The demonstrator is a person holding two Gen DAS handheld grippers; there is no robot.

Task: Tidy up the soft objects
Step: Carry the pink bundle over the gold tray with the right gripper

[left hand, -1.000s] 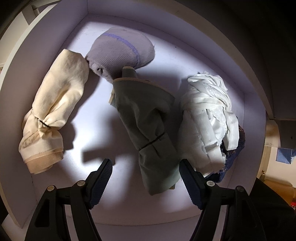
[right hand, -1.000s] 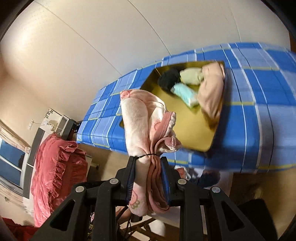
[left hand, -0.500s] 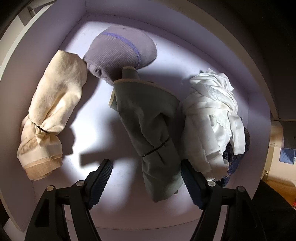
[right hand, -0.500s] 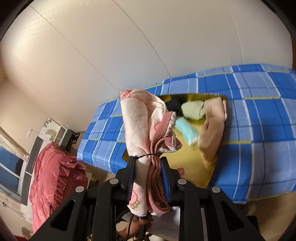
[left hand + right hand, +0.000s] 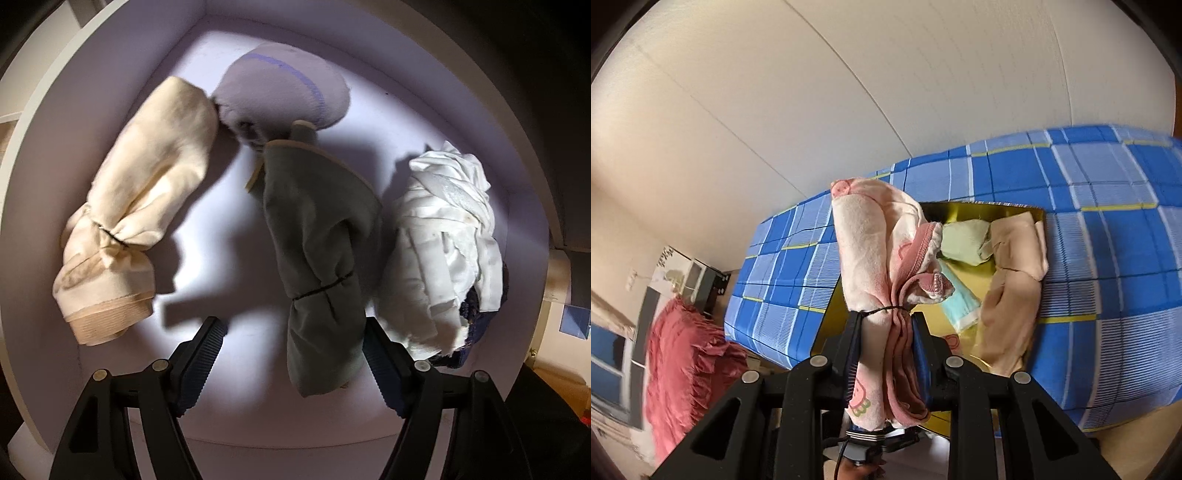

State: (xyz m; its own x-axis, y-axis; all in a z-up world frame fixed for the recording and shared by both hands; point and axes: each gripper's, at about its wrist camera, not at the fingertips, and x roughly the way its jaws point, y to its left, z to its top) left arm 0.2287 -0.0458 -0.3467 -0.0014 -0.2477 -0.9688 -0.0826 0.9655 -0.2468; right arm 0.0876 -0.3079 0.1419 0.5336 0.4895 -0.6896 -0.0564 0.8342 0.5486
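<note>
Our right gripper clamps a tied pink cloth bundle; our left gripper gapes, empty, above a white bin holding a grey-green tied bundle among others.

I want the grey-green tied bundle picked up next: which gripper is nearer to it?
Left. The left gripper hangs open over the grey-green bundle, whose lower end lies between its fingers. The right gripper is elsewhere, shut on a pink bundle.
</note>
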